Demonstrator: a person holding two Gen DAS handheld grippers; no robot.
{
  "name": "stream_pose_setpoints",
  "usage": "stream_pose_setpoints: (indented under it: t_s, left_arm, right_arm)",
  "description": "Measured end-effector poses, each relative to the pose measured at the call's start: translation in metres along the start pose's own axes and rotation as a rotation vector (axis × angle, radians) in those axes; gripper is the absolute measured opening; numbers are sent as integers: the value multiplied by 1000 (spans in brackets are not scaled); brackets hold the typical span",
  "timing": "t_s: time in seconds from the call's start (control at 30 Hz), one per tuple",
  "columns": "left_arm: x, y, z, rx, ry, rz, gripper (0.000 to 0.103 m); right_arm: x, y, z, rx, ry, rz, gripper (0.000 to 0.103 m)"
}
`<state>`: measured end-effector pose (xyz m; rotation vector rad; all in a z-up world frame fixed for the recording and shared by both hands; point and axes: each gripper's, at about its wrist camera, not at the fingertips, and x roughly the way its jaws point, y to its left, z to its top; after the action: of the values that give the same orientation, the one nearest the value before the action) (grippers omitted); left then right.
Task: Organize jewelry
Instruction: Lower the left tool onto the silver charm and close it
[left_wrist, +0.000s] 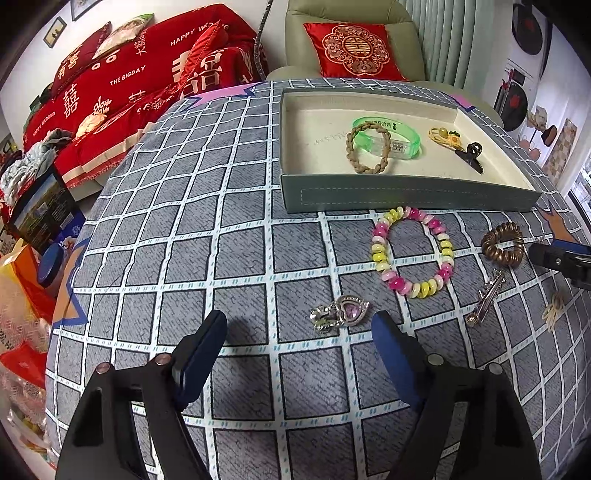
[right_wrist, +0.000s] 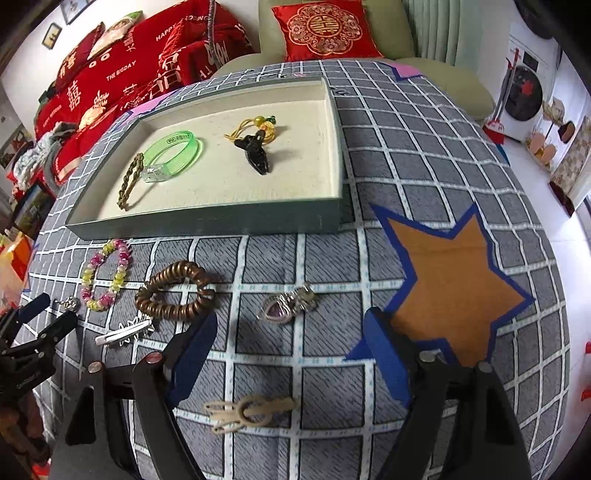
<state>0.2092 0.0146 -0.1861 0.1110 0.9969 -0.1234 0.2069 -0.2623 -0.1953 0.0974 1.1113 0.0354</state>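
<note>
We're holding the left gripper (left_wrist: 299, 325) low over the grey checked tablecloth (left_wrist: 177, 258), jaws spread wide and gripping nothing; same with the right gripper (right_wrist: 290, 328), wide apart and empty. Right in front of the left one a heart pendant (left_wrist: 341, 312) is lying on the cloth; under the right one a beige hair clip (right_wrist: 251, 410) is sitting between the fingers, untouched. A bit further, a pink-and-yellow bead bracelet (left_wrist: 412, 251) and a brown coil hair tie (right_wrist: 175, 295) are resting near an orange star sticker (right_wrist: 450, 284). Beyond those, the grey tray (left_wrist: 406, 199) is holding a green bangle (left_wrist: 388, 138), braided band (left_wrist: 367, 147) and black claw clip (right_wrist: 255, 151); behind it a red cushion (left_wrist: 354, 50) is leaning on a chair, red wedding bedding (left_wrist: 122, 81) piling up left.
</note>
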Motion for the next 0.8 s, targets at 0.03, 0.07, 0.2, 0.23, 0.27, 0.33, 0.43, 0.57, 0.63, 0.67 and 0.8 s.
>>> stream_pose_setpoints:
  t_s: [0.03, 0.07, 0.2, 0.23, 0.27, 0.33, 0.43, 0.57, 0.63, 0.67, 0.8]
  left_arm:
    - [0, -1, 1, 4, -2, -2, 87]
    - [0, -2, 1, 5, -5, -7, 85]
    - [-1, -8, 3, 22, -7, -15, 81]
    - [-1, -9, 3, 24, -7, -18, 81]
    - [-1, -10, 3, 25, -6, -24, 79]
    - [-2, -12, 3, 27, -4, -47, 69]
    - [-2, -15, 4, 40, -3, -48, 62]
    - [-4, -18, 4, 55, -2, -71, 44]
    - [-5, -18, 3, 62, -7, -70, 43]
    - [-5, -18, 2, 65, -10, -70, 43]
    - [-9, -18, 2, 64, -16, -77, 35]
  right_arm:
    - [1, 2, 1, -8, -3, -6, 78]
    - [1, 5, 1, -17, -6, -18, 77]
    - [3, 14, 3, -58, -18, -63, 63]
    - [4, 16, 3, -70, -22, -76, 58]
    - [3, 18, 3, -77, -25, -76, 56]
    - [3, 20, 3, -83, -26, -76, 46]
    - [3, 21, 5, -85, -27, -75, 32]
    - [2, 19, 3, -79, -33, -71, 32]
    - [2, 18, 2, -77, -36, -65, 32]
    - [1, 16, 2, -73, -35, -58, 31]
    - [-5, 12, 1, -60, -42, -34, 27]
